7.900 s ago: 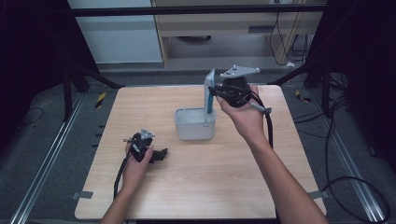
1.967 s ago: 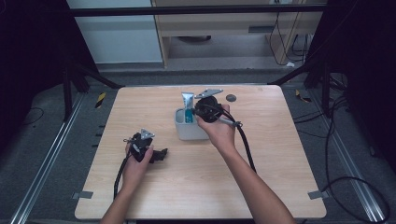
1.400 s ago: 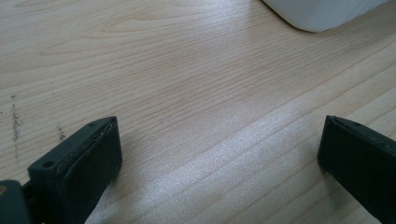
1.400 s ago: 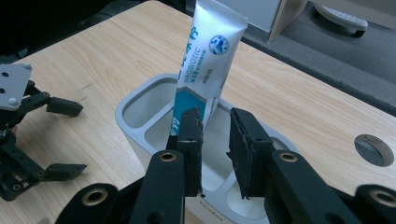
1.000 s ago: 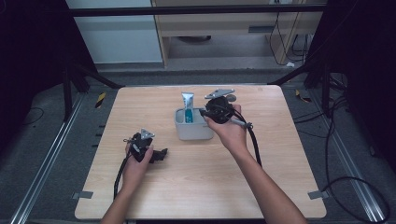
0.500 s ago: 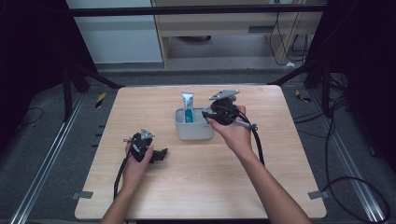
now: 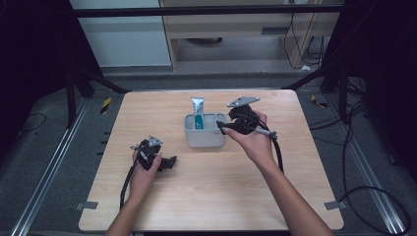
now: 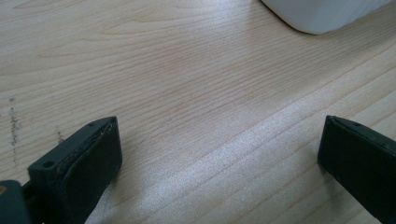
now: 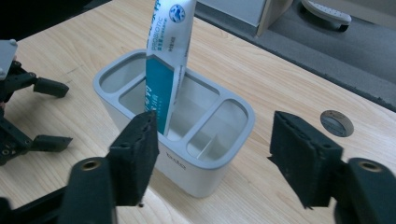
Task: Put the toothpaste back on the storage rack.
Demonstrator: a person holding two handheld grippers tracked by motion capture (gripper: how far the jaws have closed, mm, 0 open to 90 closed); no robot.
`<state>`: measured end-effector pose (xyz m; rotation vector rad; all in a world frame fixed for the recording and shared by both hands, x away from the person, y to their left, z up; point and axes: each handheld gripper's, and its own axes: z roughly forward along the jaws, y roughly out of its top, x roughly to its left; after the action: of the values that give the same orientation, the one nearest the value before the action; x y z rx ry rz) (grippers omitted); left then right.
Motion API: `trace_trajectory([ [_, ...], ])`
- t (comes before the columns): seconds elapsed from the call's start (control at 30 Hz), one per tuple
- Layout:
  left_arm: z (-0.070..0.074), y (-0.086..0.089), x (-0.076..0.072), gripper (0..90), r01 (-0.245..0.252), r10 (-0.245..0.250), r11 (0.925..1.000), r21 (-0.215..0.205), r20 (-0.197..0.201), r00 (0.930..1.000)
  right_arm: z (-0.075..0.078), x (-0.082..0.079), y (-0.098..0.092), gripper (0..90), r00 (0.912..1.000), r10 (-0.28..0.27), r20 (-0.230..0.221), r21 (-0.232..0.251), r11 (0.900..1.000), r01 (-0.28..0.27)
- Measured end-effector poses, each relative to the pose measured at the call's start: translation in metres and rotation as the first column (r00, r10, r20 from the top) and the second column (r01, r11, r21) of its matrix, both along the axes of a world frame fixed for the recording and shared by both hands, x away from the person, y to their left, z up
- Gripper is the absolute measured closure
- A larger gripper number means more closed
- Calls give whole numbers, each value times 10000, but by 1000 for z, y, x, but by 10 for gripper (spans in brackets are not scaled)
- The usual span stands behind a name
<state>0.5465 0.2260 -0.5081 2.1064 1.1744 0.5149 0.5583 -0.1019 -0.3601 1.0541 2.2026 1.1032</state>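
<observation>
Now the toothpaste tube [image 9: 166, 70] is standing free in the grey holder [image 7: 204, 137] near the table's [image 7: 295, 196] far edge; the right gripper [image 9: 210, 158], jaws apart, is backing away, placement apparently done. Meanwhile the left gripper [image 8: 219, 154] is resting, jaws wide, empty.

Even overhead light falls on the pale wooden surface [image 7: 206, 196]; surroundings lie dark. A soft sheen crosses the grain in the left gripper view, where the near black tongs [image 8: 219, 154] blur.
</observation>
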Motion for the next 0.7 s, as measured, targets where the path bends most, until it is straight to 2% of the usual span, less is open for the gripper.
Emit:
trace_trajectory([
  [0.07,0,0,0,0,3,-3,10000,4,-3,10000,-1,-2,-3,233,9999,-3,116,7,10000,3],
  [0.3,0,0,0,0,8,-8,10000,9,-2,10000,-4,-7,-19,124,9996,67,274,10,10000,-67],
  [0.43,0,0,0,0,9,-9,10000,12,-3,10000,-6,-10,-29,89,9988,-194,443,187,9997,186],
  [0.53,0,0,0,0,7,-7,10000,12,-2,10000,-8,-12,-36,73,9986,-217,478,87,9997,213],
  [0.7,0,0,0,0,5,-5,10000,10,-4,10000,-11,-17,-49,57,9977,-333,593,226,9992,320],
])
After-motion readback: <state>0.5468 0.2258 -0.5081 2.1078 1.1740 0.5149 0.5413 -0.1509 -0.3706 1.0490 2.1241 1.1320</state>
